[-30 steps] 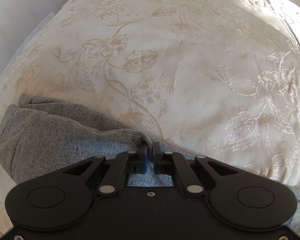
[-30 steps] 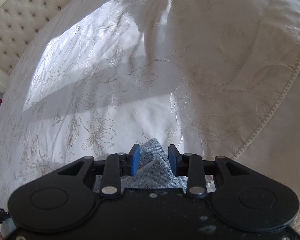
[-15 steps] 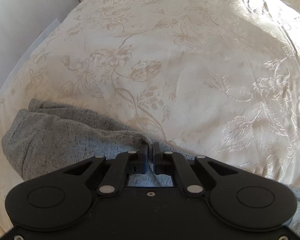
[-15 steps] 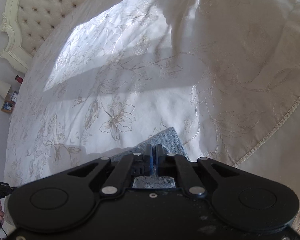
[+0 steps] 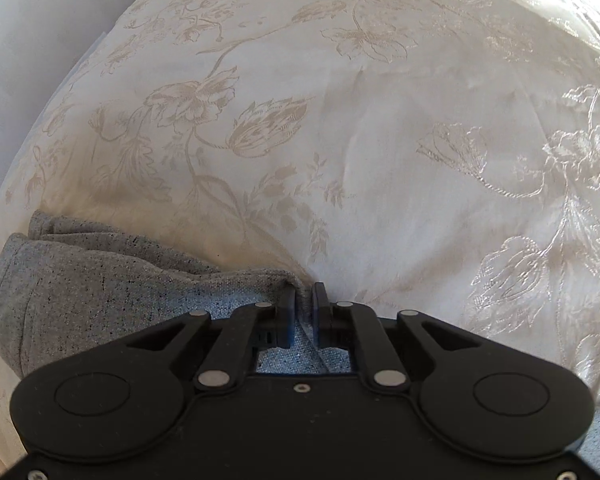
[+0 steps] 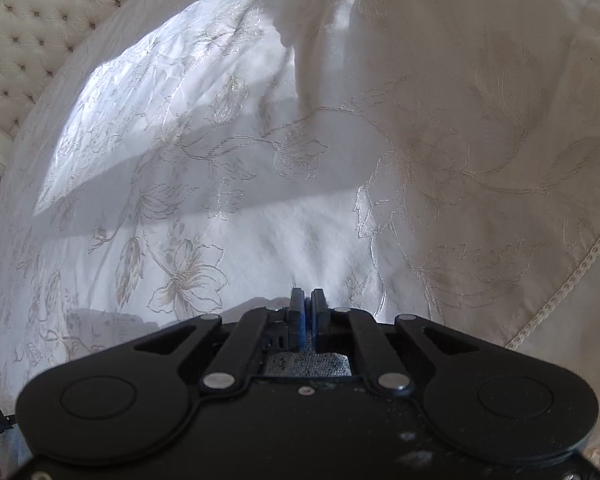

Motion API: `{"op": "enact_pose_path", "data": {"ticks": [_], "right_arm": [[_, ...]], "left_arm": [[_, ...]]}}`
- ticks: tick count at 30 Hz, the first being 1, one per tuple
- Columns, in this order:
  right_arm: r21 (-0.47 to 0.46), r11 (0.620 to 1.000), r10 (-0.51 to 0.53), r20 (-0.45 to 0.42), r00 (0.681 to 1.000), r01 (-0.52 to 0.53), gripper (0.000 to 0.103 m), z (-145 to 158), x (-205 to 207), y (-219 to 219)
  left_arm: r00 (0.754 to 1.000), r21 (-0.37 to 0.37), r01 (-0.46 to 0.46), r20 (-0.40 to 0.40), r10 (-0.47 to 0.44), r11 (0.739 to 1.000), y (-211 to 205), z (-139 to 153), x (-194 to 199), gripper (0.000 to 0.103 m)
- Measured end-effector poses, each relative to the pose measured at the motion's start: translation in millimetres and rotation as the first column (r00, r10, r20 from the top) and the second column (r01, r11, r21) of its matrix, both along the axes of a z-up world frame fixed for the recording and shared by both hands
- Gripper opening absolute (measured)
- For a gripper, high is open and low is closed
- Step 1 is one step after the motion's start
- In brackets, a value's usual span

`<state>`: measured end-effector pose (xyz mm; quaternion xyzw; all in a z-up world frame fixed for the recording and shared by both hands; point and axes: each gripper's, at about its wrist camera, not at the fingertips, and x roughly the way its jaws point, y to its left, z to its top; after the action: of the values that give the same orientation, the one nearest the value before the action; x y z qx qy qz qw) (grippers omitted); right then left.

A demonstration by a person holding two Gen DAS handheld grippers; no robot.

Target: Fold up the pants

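While both claws pinch the grey sweatpants lying on the floral bedspread, the left claw is easing apart around a fabric ridge; the right claw opens slightly, cloth clamped, probably laying a fold.

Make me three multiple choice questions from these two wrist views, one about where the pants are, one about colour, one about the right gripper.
1. In the left wrist view, the pants lie: A lower left, B top right, C top centre.
2. The bedspread is: A cream floral, B plain navy, C red checked.
3. The right gripper is: A wide open, empty, B shut on grey fabric, C holding a cup.

Answers: 1 A, the grey cloth bunches lower left. 2 A, pale flowers cover it. 3 B, grey cloth shows between the blue fingers.
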<state>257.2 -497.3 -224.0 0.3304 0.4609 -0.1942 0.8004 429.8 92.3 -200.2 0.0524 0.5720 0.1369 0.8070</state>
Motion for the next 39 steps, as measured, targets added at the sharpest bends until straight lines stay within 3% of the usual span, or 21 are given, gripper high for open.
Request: {"op": "enact_pose_path", "data": {"ticks": [4,10,19,21,26,29,34,39], "right_arm": [[-0.018,0.999,-0.046,0.015,0.999,0.046,0.026,7.4,-5.6,-2.7],[-0.109,0.993,-0.032,0.073,0.997,0.040,0.028,43.9,-31.2,1.5],[-0.149,0.979,0.152,0.066,0.986,-0.141,0.029,59.1,-57.3,45.2],[-0.135,0.975,0.185,0.073,0.980,-0.174,0.029,59.5,-58.8,55.8],[-0.107,0.960,0.270,0.117,0.956,-0.259,0.029,71.3,-60.9,84.6],[-0.096,0.949,0.310,0.136,0.941,-0.299,0.029,77.6,-62.2,97.7],[-0.054,0.934,0.358,0.151,0.922,-0.354,0.029,83.6,-66.3,125.6],[-0.037,0.917,0.399,0.155,0.904,-0.398,0.029,88.5,-66.0,174.5]], "left_arm": [[0.999,0.008,0.053,-0.011,-0.053,0.999,-0.9,10.1,0.0,0.021],[0.998,-0.057,0.059,-0.006,-0.060,0.997,8.5,35.9,0.0,0.023],[0.982,-0.018,0.189,-0.024,-0.189,0.982,-5.5,61.9,13.7,0.023],[0.986,-0.004,0.169,0.012,-0.169,0.986,-3.6,75.9,11.3,0.023],[0.993,-0.084,0.104,0.061,-0.099,0.991,13.7,110.1,-17.6,0.024],[0.994,-0.053,0.087,0.075,-0.082,0.995,27.6,122.7,-45.6,0.024],[0.995,0.020,0.071,0.068,-0.073,0.997,63.4,126.7,-86.9,0.024],[0.999,-0.010,0.003,0.047,-0.002,1.000,125.6,115.1,-105.8,0.024]]}}
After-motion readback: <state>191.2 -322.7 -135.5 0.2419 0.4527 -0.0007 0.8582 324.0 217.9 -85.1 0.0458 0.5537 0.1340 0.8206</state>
